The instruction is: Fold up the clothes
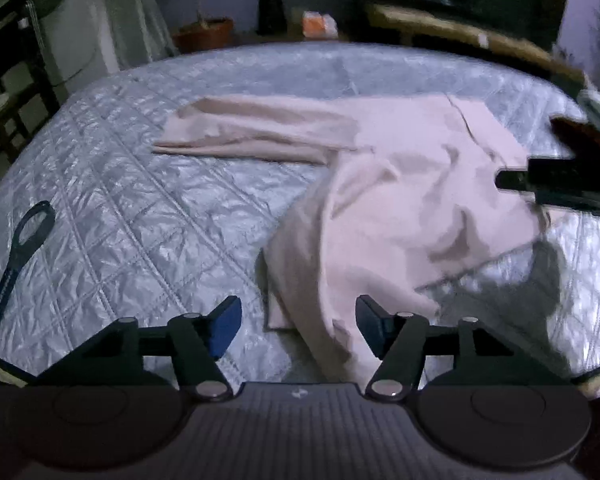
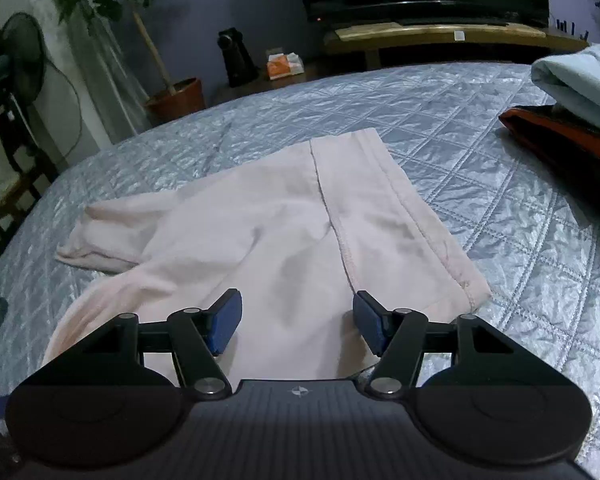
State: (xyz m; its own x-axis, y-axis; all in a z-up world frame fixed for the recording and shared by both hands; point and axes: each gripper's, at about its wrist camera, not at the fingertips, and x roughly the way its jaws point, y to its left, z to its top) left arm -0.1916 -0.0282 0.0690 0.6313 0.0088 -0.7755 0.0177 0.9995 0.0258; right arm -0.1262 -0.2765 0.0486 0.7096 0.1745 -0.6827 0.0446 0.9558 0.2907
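A: Pink garment is seen spread on the quilted bed, partly folded; one long part is stretched toward 10 o'clock in the left wrist view, another is bunched toward 6 o'clock. The hemmed, stitched edge is shown at 3 o'clock of the cloth in the right wrist view.

B: Tool states?

A: Left tool is held with jaws apart just over the near bunched end; cloth lies below the gap, but no pinch is seen. Right tool is held with jaws apart over the garment body, nothing clamped. In the left view the right tool is glimpsed at 3 o'clock, over the cloth's edge.

B: Risks?

A: It is judged that the bunched near end could be grabbed in several layers, so a crooked fold would be produced. The slick quilt could let the cloth be dragged instead of lifted. A dark handled object at 9 o'clock is well apart, so a snag is unlikely. Folded items at 2 o'clock in the right view could be bumped by a wide sweep.

B: Writing?

A: None readable. Only a small emblem is made out on each tool body; the orange box is too blurred.
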